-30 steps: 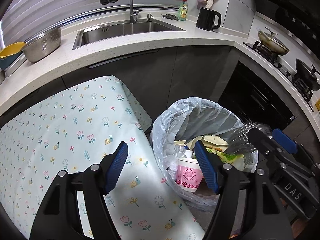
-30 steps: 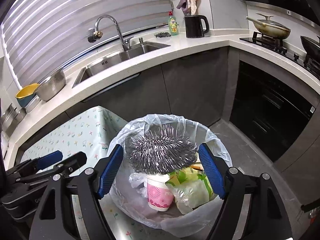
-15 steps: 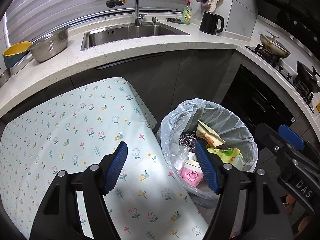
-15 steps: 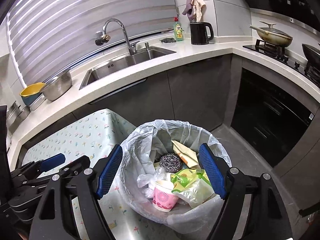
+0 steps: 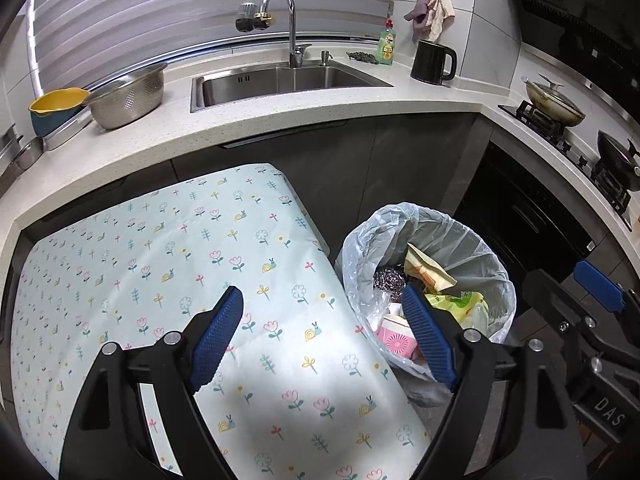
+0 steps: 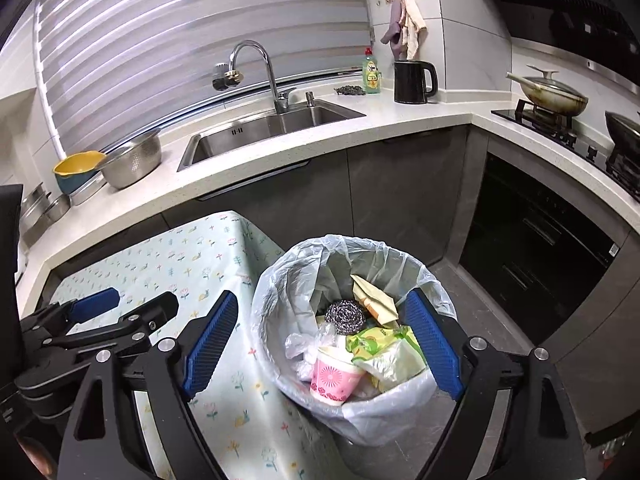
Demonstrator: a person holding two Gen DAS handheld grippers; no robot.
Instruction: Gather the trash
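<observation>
Both tools tilted down, opening, empty: left tool (image 5: 322, 340), right tool (image 6: 322, 344).

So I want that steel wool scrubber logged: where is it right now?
In the right wrist view the steel wool scrubber lies inside the lined trash bin, mid-frame, behind the pink paper cup and beside the yellow wrapper.

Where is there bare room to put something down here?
The flowered tablecloth beside the trash bin lies bare, as does the countertop strip between sink and stove. Crowded: the bin, and the counter's left end around the steel colander.
</observation>
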